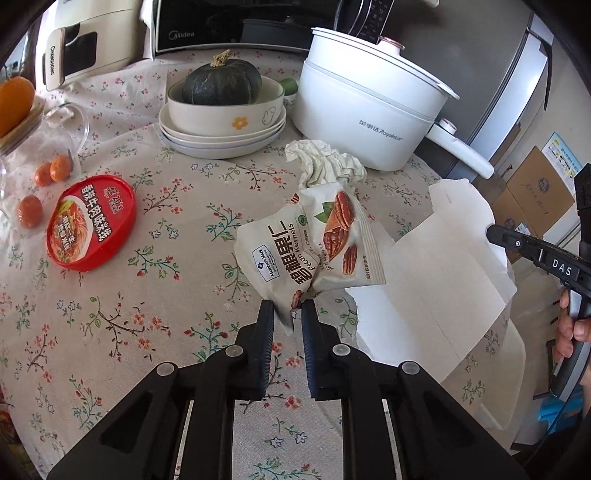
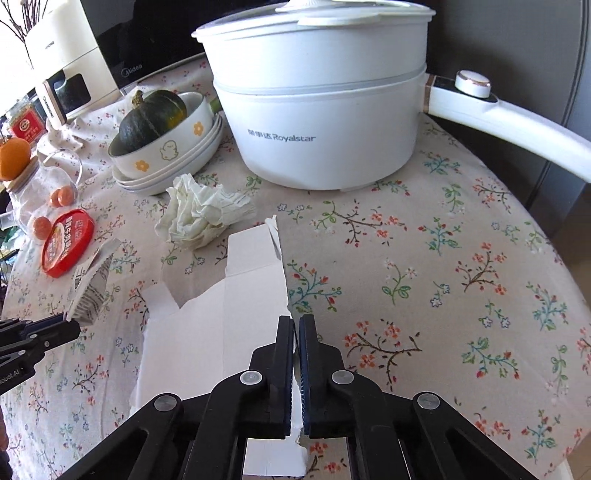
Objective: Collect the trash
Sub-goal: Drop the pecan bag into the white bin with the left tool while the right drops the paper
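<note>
Both jaws clamped, left gripper (image 1: 288,308) on pecan bag (image 1: 310,243), right gripper (image 2: 296,325) on torn cardboard (image 2: 207,332)

One pot (image 1: 365,110), one pumpkin (image 1: 221,83) (three plates (image 1: 221,142)).

A home kitchen: microwave (image 1: 236,27), electric pot (image 1: 365,110), fridge (image 1: 509,92) and squash-filled bowl (image 1: 225,107) on a floral tablecloth (image 1: 166,295)
</note>
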A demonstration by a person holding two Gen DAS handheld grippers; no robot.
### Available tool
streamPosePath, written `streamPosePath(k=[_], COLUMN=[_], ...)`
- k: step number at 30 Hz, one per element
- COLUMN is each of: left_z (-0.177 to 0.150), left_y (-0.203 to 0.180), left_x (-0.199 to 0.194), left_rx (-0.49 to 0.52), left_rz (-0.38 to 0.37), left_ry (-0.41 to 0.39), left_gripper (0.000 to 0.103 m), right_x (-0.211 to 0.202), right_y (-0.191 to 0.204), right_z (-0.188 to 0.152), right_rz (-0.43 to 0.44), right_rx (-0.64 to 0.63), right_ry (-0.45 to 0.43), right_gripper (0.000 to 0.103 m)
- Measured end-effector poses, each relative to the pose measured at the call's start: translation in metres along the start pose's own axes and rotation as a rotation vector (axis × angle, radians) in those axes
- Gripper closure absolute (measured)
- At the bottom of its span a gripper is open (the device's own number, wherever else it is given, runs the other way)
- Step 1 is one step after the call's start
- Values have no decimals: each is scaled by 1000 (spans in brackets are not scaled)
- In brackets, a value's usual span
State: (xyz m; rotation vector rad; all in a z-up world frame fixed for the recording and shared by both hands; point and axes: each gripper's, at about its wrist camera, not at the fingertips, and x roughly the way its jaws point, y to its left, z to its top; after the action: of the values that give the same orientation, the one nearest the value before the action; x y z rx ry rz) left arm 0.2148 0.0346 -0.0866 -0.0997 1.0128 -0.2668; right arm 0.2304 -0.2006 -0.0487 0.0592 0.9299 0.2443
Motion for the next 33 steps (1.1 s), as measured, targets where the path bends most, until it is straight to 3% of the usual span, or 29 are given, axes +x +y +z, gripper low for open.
streamPosePath(k=[15,33], left_z=[-13,-37], left_y=[-63,-165], left_x=[-24,-30], left_rx=[102,293], left_rz=[-61,-114], left_ry=[-12,12], left_gripper=[88,88], right_x=[-95,-191], right_y=[-23,-92], right_z=[-20,-73], right_rz=[-35,-181], right_rx=[22,89], right_ry=[-120,-185], right_gripper=[102,102])
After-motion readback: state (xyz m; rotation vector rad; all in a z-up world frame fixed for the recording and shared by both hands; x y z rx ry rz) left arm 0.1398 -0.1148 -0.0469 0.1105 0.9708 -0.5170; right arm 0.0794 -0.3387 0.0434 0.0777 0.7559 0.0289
